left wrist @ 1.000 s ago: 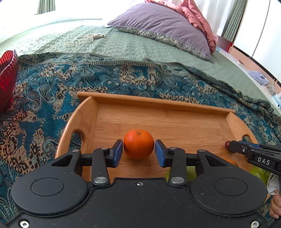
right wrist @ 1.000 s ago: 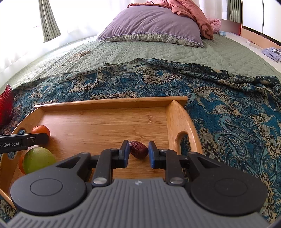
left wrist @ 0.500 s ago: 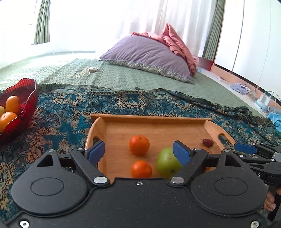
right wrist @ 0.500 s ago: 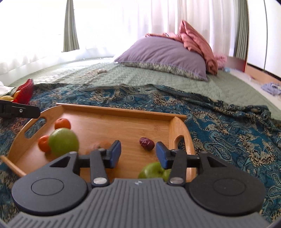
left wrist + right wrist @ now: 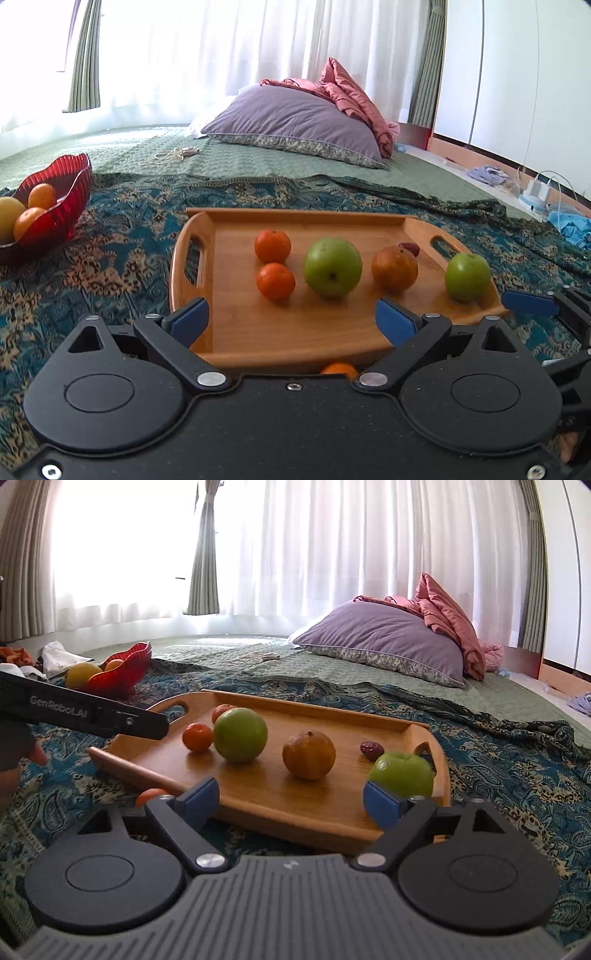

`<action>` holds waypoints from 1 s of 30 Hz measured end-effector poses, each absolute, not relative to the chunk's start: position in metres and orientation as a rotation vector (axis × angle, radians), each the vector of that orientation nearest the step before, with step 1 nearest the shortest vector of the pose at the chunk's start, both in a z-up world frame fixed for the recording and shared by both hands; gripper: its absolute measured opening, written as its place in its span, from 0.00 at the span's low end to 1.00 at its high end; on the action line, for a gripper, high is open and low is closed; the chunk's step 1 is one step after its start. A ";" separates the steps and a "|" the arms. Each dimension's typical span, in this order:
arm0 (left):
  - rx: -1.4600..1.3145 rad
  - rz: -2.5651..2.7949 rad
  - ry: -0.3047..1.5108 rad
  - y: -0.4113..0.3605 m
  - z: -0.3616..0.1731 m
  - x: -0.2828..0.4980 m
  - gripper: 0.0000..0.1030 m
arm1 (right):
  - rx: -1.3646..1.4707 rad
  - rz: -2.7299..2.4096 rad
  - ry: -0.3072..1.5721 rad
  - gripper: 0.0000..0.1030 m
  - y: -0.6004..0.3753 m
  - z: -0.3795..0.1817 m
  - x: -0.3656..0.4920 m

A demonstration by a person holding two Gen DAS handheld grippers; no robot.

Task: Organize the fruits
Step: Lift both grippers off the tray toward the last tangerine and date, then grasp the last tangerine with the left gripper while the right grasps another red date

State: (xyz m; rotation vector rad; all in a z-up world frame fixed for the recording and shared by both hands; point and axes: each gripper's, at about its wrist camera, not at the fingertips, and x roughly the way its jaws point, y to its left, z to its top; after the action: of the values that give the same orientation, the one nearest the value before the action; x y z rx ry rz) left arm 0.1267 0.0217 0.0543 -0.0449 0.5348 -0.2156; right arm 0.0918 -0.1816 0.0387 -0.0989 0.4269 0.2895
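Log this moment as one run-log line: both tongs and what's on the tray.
left tongs: open, empty | right tongs: open, empty | wooden tray: two tangerines, two green apples, one orange, one date

Red bowl, green apples, teal paisley bedspread, purple pillow

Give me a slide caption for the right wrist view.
Open right gripper before a wooden tray holding two green apples, oranges and a date.

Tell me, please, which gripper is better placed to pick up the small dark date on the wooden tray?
Probably the right gripper. The date lies at the tray's right end, near the handle, on that gripper's side. The left gripper is open too, but the big green apple and brownish fruit stand between.
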 end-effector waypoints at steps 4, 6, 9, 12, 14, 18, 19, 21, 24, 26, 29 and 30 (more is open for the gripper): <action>-0.031 -0.219 0.536 0.020 0.044 0.116 0.96 | -0.116 0.304 0.402 1.00 -0.175 0.032 0.068; -0.015 -0.215 0.538 0.020 0.039 0.111 0.96 | -0.118 0.305 0.408 1.00 -0.173 0.029 0.062; 0.003 -0.214 0.540 0.018 0.033 0.105 0.98 | -0.102 0.313 0.413 1.00 -0.172 0.024 0.053; 0.006 -0.219 0.541 0.015 0.028 0.101 0.98 | -0.093 0.334 0.420 0.95 -0.169 0.018 0.044; 0.000 -0.222 0.547 0.015 0.025 0.100 0.98 | -0.109 0.342 0.413 0.90 -0.163 0.013 0.037; -0.013 -0.225 0.552 0.015 0.022 0.097 0.99 | -0.135 0.338 0.394 0.81 -0.151 0.006 0.025; -0.014 -0.225 0.553 0.015 0.022 0.097 0.99 | -0.143 0.333 0.386 0.78 -0.149 0.004 0.022; -0.016 -0.227 0.552 0.014 0.021 0.096 0.99 | -0.163 0.322 0.381 0.72 -0.143 0.002 0.018; -0.018 -0.233 0.552 0.013 0.019 0.094 0.98 | -0.155 0.331 0.382 0.66 -0.141 -0.001 0.015; -0.019 -0.237 0.552 0.012 0.018 0.094 0.98 | -0.148 0.324 0.380 0.61 -0.140 -0.003 0.013; -0.021 -0.248 0.560 0.010 0.017 0.093 0.92 | -0.139 0.313 0.382 0.55 -0.141 -0.004 0.011; -0.021 -0.250 0.567 0.009 0.017 0.093 0.85 | -0.135 0.310 0.385 0.54 -0.141 -0.004 0.011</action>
State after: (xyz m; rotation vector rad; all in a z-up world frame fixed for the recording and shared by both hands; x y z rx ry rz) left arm 0.0934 0.0091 0.0171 -0.0212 0.5673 -0.2498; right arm 0.0115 -0.1407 -0.0041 -0.1351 0.3846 0.3100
